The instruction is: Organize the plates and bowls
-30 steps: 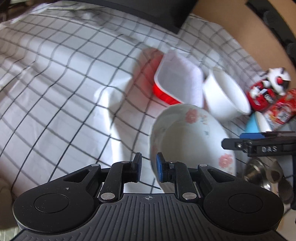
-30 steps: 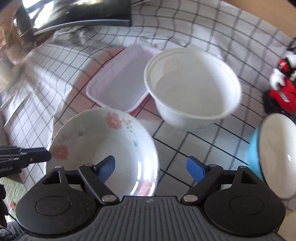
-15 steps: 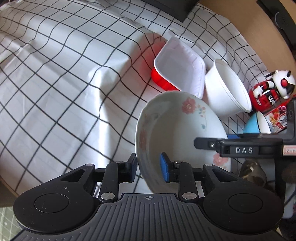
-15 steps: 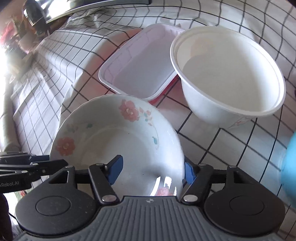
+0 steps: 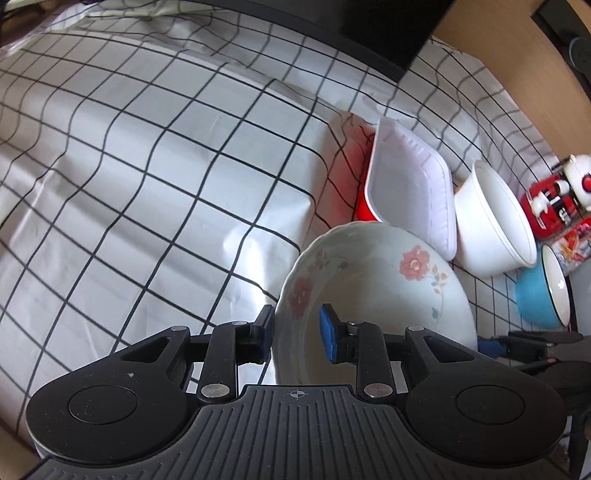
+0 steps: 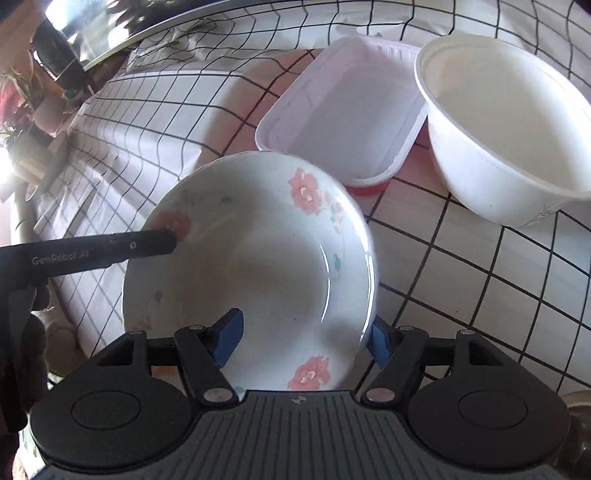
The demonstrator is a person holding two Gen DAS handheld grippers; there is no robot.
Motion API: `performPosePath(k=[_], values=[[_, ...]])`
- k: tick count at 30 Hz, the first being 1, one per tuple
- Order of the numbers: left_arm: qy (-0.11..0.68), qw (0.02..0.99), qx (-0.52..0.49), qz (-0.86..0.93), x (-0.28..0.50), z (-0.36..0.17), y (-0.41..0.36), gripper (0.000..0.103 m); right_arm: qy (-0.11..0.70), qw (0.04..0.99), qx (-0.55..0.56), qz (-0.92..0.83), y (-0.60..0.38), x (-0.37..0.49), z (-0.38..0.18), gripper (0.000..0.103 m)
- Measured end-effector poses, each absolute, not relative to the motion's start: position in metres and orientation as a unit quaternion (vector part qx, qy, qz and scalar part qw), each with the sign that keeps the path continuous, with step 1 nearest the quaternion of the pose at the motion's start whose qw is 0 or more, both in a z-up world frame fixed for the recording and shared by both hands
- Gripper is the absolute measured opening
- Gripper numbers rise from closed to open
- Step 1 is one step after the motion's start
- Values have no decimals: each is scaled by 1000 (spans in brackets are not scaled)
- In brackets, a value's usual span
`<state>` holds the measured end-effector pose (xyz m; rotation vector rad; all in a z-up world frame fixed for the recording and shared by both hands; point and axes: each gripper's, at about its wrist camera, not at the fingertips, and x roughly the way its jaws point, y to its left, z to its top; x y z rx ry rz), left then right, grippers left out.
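A white floral bowl [image 5: 384,295] is tilted and lifted off the checked cloth; it also shows in the right wrist view [image 6: 258,266]. My left gripper [image 5: 297,332] straddles its left rim, one pad outside and one inside, with a gap still showing at the inner pad. My right gripper [image 6: 306,336] straddles the bowl's right rim, jaws wide. Behind stand a white tray with a red underside [image 5: 410,192] [image 6: 340,107], a white plastic bowl [image 5: 495,229] [image 6: 509,125] and a blue bowl [image 5: 543,291].
A checked tablecloth [image 5: 147,184] covers the table, wide to the left. A red and white toy figure [image 5: 557,199] and a printed packet [image 5: 570,242] stand at the right. A dark screen [image 5: 332,22] is at the back. A metal object [image 6: 576,435] sits at the right wrist view's lower right.
The floral bowl has slid deeper between both pairs of jaws and tilted up. The left gripper's pads have come to straddle its rim. The right gripper has moved forward around the other rim.
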<state>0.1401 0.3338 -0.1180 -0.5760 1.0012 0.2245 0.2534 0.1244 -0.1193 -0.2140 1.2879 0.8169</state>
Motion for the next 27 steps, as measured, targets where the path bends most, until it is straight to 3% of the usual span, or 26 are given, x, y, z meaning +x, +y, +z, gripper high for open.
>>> performPosePath(k=[7,11,14,17,21,27], values=[[406,882,-197,134,139,-71,332,28,482,806,-77,335,95,234,-68,81],[381,901,-199,52,156,-51,311,28,454,847,-52,271,61,218,-50,83],[391,897,-201,-45,175,-52,277,28,457,865,-41,202,30,200,-48,86],[412,885,-181,-119,190,-60,233,28,453,881,-52,125,-3,183,-45,95],[438,865,-176,-168,197,-73,184,28,474,877,-68,43,-51,169,-49,96],[476,853,-141,-161,203,-96,131,28,485,873,-24,55,-107,159,-65,96]])
